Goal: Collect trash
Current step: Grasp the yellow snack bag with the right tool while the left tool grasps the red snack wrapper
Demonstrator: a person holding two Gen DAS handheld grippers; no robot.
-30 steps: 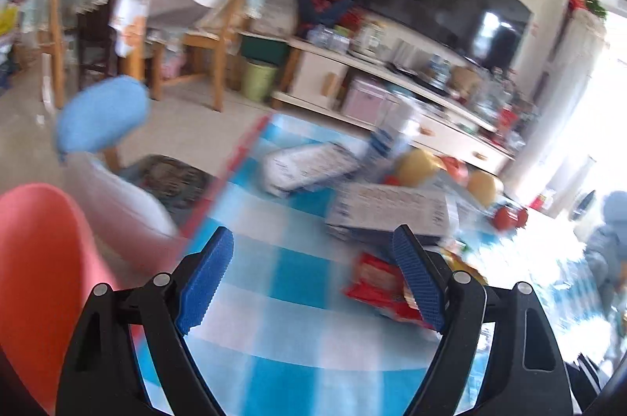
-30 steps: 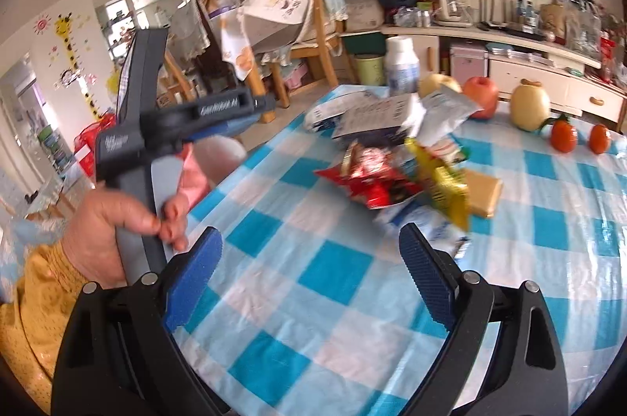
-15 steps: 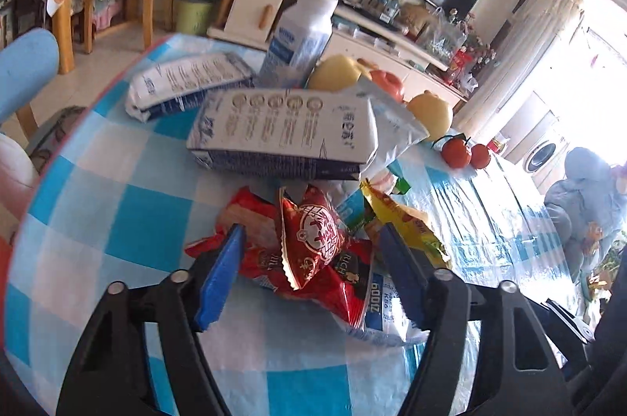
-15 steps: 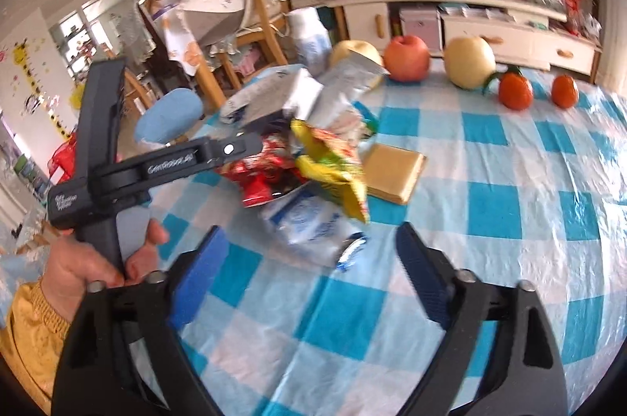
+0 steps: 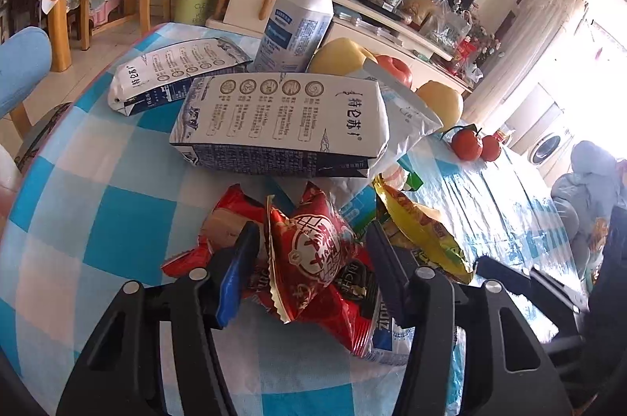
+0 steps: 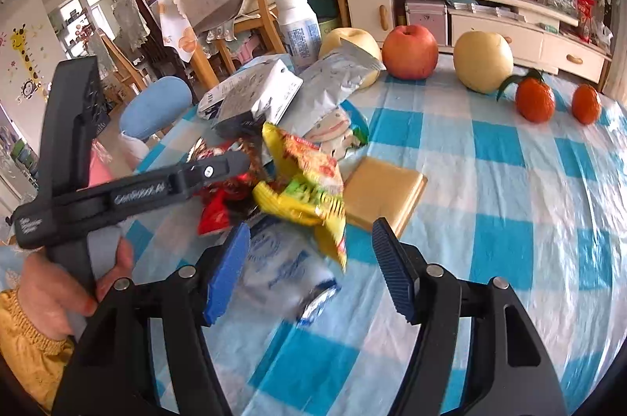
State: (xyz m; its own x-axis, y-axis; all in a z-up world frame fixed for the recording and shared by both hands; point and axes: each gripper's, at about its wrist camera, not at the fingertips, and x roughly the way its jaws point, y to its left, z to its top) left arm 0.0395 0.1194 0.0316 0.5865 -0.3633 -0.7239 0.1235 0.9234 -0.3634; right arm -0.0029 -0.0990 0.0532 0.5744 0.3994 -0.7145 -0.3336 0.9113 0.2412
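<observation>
A heap of trash lies on the blue-checked tablecloth (image 5: 117, 220). My left gripper (image 5: 311, 243) is open with its fingers on either side of a crumpled red snack wrapper (image 5: 313, 247). Behind it lie a white milk carton (image 5: 282, 122), a second flattened carton (image 5: 176, 71) and a yellow wrapper (image 5: 423, 232). My right gripper (image 6: 311, 239) is open, just above a white-blue pouch (image 6: 282, 267) and the yellow wrapper (image 6: 305, 189). A tan flat packet (image 6: 382, 192) lies right of the heap.
A white bottle (image 5: 298, 20) stands behind the cartons. A red apple (image 6: 409, 51), two pale pears (image 6: 484, 61) and two mandarins (image 6: 535, 100) sit at the table's far side. A blue stool (image 6: 156, 106) and wooden chairs stand left of the table.
Both grippers have moved forward and down to the trash heap. The left one now straddles the red wrapper; the right one has closed in on the yellow wrapper and pouch.
</observation>
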